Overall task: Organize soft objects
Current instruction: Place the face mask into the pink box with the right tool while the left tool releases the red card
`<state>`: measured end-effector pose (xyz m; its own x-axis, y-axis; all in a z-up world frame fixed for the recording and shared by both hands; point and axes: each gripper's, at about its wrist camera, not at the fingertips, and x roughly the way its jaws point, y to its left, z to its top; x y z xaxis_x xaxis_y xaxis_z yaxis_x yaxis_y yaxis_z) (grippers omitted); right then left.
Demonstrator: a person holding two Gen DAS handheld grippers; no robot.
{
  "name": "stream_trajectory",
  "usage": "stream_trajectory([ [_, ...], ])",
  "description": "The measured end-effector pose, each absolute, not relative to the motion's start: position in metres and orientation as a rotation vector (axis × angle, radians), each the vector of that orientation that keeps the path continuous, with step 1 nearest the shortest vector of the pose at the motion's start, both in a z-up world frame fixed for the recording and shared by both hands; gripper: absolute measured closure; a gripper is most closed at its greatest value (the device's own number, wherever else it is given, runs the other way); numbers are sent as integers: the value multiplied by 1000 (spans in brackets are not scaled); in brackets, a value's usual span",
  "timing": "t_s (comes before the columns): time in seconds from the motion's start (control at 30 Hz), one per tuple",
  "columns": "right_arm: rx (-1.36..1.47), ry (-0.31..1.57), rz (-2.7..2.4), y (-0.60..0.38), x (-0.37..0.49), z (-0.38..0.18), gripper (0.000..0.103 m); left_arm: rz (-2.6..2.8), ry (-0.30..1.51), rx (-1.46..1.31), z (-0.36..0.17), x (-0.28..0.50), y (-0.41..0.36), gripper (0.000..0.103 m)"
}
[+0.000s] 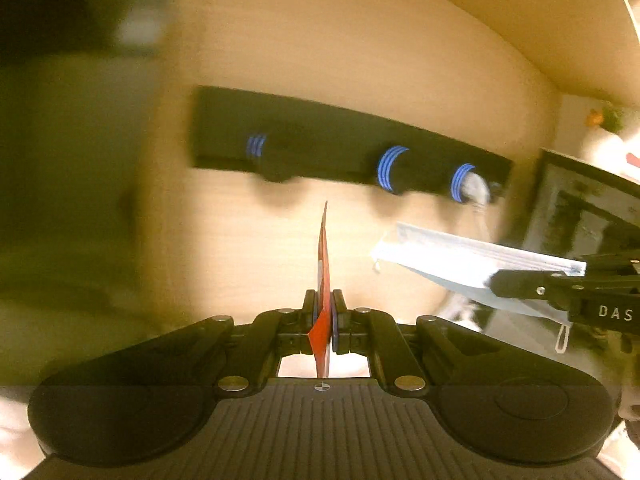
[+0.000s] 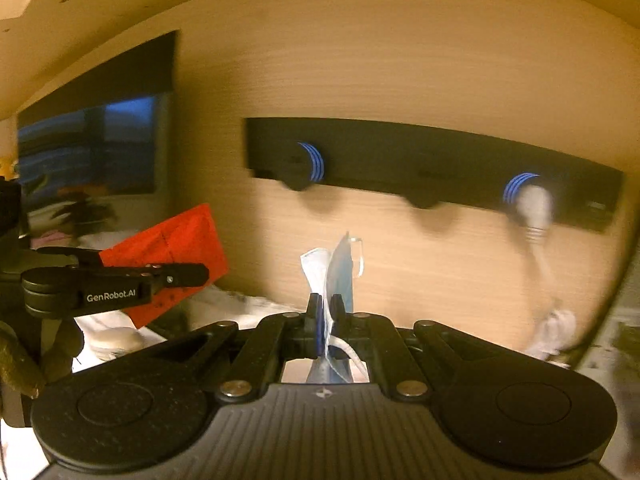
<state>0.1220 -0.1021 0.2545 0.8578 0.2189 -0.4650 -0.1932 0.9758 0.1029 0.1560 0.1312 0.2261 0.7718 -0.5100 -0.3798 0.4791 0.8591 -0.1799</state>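
Left gripper [image 1: 324, 300] clenched on a red cloth [image 1: 323, 264], held edge-on. Right gripper [image 2: 325, 304] clenched on a pale blue face mask [image 2: 340, 268]. Both face a wooden panel bearing a black hook rack [image 2: 400, 152]; something white [image 2: 534, 204] hangs from its right peg.

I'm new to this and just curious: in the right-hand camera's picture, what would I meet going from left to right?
Left gripper holding a red flat piece → blue face mask pinched in the right gripper → white item hanging from the black hook rack.
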Motion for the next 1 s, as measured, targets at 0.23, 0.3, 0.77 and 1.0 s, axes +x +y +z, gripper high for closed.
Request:
stream_trajectory([
  [0.23,67,521,135,-165,126,238,99,-684,537,-104,201,179,48,95],
  [0.3,77,536,122,-178,126,232,99,-720,569,-110,193,183,30,95],
  [0.77,190,751,146,-201,152,146,99,-697,803,-312,130,204,26,91],
  [1.0,147,883,131,-161,172,77,99,-453,619,-275,162,166,84,91],
])
